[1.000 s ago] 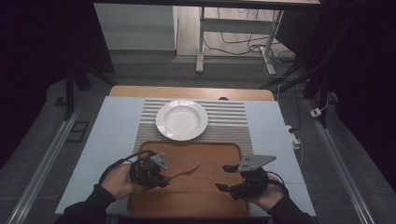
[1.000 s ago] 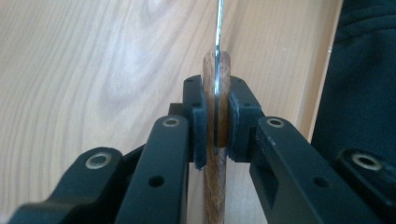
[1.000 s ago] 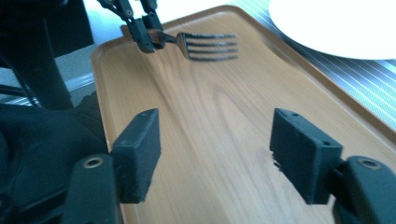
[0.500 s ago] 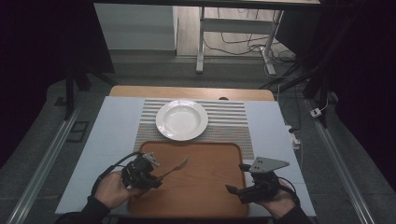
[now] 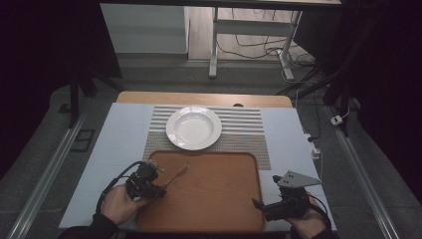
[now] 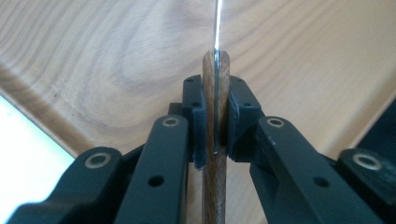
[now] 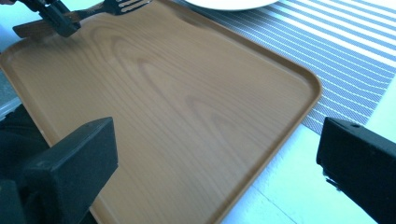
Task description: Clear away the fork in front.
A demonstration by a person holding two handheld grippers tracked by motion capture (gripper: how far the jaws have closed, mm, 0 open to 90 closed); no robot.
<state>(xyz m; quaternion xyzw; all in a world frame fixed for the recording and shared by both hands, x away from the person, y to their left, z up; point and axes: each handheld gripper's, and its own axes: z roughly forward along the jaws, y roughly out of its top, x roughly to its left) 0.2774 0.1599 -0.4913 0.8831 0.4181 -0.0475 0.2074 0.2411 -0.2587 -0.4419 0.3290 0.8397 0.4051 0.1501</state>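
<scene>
While our left gripper point(image 5: 160, 185) is clamped on the wooden handle of the fork point(image 5: 177, 174), the pickup counts as done: in the left gripper view the two pads squeeze the handle point(image 6: 215, 140) from either side, with the metal shank running on ahead over the tray point(image 6: 116, 60). From above, we see the fork pointing up and to the right, tines toward the plate point(image 5: 193, 128), over the tray's near-left part; whether its tip rests on the wood or hangs just clear of it we cannot tell. Our right gripper point(image 5: 260, 205) sits at the tray's near-right corner with nothing in it, and its jaws have just been opening; in the right gripper view they stand wide apart with only bare tray point(image 7: 187, 107) between them. That view also shows the fork point(image 7: 122, 4) and the other gripper far off at the tray's opposite edge. The plate is empty and stands on the striped mat point(image 5: 249, 134) beyond the tray, well apart from the fork. We judge that what remains is the carry and the setting down, most likely at or beside the plate, and that it falls to the left hand alone, since the right is free. The surface point(image 5: 119, 134) on either side of the mat is bare, so the way there looks unobstructed.
</scene>
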